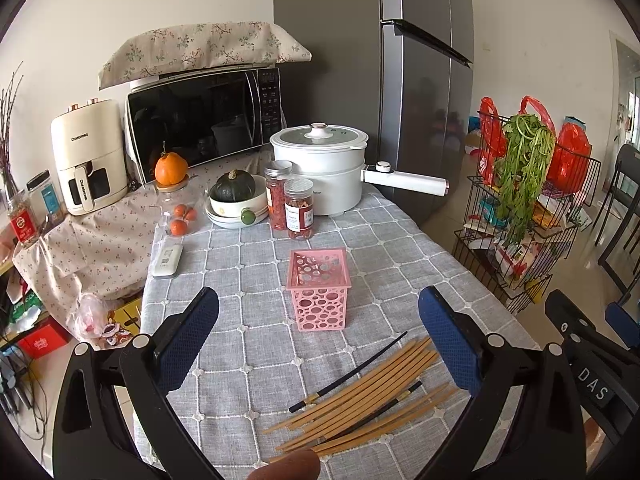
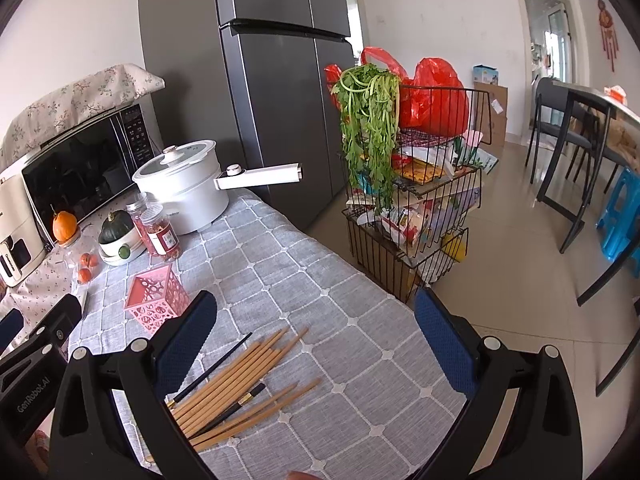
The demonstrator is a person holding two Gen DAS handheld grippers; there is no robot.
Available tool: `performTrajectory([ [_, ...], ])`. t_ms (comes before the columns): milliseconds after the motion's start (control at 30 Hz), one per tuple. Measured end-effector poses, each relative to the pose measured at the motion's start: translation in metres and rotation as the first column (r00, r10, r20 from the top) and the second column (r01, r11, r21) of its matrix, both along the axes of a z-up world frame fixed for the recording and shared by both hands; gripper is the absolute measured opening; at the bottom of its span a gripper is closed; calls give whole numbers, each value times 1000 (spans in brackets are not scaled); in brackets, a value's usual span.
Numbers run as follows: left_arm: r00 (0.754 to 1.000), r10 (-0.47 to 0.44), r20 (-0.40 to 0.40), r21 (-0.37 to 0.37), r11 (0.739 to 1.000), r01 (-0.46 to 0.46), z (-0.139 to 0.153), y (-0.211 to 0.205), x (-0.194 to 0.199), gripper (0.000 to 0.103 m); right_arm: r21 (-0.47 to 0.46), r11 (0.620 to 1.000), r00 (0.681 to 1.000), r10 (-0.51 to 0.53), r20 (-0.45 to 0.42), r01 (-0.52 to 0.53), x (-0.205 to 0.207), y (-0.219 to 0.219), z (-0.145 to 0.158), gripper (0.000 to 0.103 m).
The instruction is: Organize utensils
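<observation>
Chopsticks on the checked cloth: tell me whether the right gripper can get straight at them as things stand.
Probably yes. The right gripper is open, and the chopsticks lie loose on the tablecloth just ahead of its left finger. Nothing covers them; the pink holder stands apart, farther back.

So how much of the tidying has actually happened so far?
Nothing looks done yet. The pink holder stands upright with no utensils visible inside, and the chopsticks, wooden and black, lie loose on the tablecloth in front of it. Nothing is in hand: the left gripper and right gripper are both open. All the chopsticks remain to be put in.
</observation>
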State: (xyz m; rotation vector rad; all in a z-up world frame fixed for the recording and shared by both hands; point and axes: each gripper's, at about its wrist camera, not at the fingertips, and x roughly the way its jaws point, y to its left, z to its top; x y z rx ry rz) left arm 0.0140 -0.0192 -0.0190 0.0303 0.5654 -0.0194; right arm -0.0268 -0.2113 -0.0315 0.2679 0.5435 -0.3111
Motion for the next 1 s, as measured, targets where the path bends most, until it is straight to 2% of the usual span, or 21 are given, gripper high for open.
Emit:
performTrajectory([
  [1000, 1000, 0, -8, -1, 1000, 0, -7, 5, 0, 96, 14, 1000, 1000, 2, -24, -2, 4, -1, -5, 96],
])
